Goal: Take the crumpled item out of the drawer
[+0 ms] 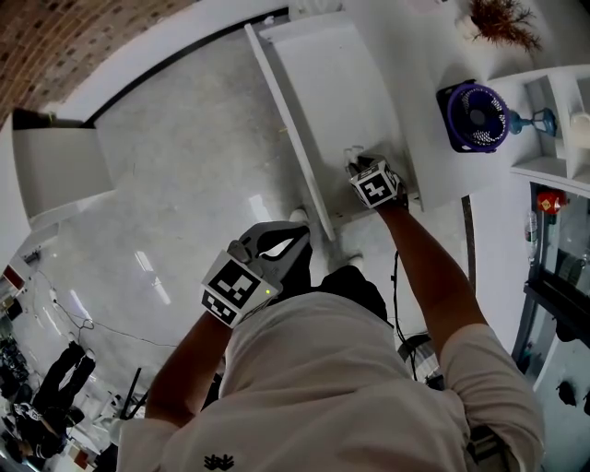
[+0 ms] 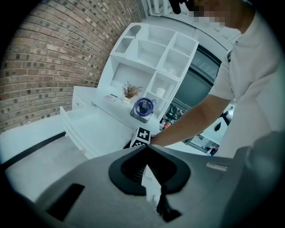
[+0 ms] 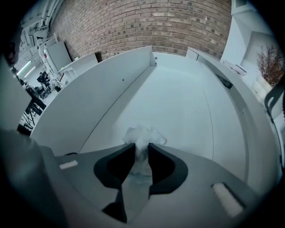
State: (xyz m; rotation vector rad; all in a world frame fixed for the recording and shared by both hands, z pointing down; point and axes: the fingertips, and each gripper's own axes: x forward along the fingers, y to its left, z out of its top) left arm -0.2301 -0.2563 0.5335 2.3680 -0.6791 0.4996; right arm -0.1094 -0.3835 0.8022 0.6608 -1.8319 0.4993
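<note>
The white drawer (image 1: 327, 92) stands pulled out from its cabinet; in the right gripper view its bare floor (image 3: 178, 102) stretches ahead. A crumpled, whitish translucent item (image 3: 143, 134) lies at the near end of the drawer. My right gripper (image 3: 141, 146) is down inside the drawer, shut on the item, which bulges out beyond the tips. In the head view the right gripper (image 1: 358, 166) reaches into the drawer's near corner. My left gripper (image 1: 297, 238) hangs outside the drawer's front, over the floor, shut and holding nothing (image 2: 145, 148).
A purple fan (image 1: 475, 115) and a dried plant (image 1: 502, 18) sit on the cabinet top to the right of the drawer. White cubby shelves (image 2: 156, 49) rise behind them. A white box (image 1: 55, 166) stands at the left on the glossy floor.
</note>
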